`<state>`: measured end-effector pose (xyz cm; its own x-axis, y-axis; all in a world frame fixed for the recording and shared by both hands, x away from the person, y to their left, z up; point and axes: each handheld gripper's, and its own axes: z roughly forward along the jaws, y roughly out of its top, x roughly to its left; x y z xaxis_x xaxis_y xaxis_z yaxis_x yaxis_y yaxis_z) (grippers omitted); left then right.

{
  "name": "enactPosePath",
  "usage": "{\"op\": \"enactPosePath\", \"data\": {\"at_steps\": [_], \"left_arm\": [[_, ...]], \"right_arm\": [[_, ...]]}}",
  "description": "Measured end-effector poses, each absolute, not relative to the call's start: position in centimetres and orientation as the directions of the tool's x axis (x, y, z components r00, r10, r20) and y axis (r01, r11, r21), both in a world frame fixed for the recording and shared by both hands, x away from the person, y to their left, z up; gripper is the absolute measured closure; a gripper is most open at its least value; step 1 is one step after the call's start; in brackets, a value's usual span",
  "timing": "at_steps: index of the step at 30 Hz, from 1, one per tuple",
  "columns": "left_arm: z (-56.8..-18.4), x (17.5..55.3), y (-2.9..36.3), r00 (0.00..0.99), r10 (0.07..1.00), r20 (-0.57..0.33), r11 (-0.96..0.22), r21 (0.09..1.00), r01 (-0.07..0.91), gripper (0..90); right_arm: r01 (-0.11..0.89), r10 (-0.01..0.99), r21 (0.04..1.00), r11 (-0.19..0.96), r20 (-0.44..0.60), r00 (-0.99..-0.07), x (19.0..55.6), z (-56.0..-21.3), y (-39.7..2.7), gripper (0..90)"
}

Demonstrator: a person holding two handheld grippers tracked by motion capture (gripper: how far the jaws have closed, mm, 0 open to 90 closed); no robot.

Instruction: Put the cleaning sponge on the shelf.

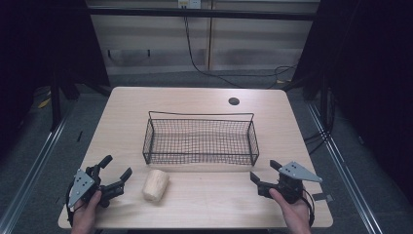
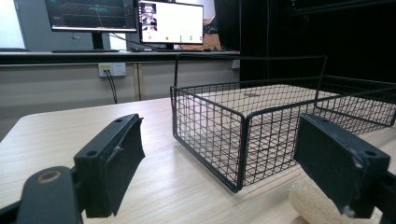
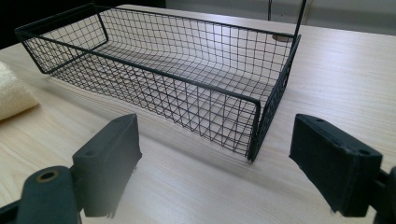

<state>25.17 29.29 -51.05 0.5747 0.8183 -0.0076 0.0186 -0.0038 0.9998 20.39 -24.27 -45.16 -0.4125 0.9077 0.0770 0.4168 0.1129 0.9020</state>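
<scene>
Bread roll (image 1: 156, 185) lies on table (image 1: 204, 209), just in front of wire basket (image 1: 199, 139), near my L gripper (image 1: 116, 171). Both grippers wide open, empty; R (image 1: 263, 171) well apart. Risk: jaws crush the soft roll, or snag the mesh.

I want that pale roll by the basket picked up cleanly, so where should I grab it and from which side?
Grip the pale roll across its middle, from above. It lies on its side on the table, long axis running toward the wire basket, so its curved flanks are free. The left gripper is beside it, fingers open.
</scene>
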Motion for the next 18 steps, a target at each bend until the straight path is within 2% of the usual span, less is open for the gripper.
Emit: {"op": "enactPosePath", "data": {"at_steps": [12,18], "left_arm": [[-51.05,25.19,29.23,0.571,0.821,-0.017,0.006,1.000,0.021,15.4],[-50.76,25.42,29.46,0.565,0.824,-0.031,-0.029,0.995,0.098,16.0]], "right_arm": [[0.427,0.904,0.896,0.123,0.077,-0.421,20.35,-45.21,-24.16,15.6],[0.427,0.902,0.896,0.120,0.081,-0.424,20.40,-45.23,-24.17,15.6]]}}
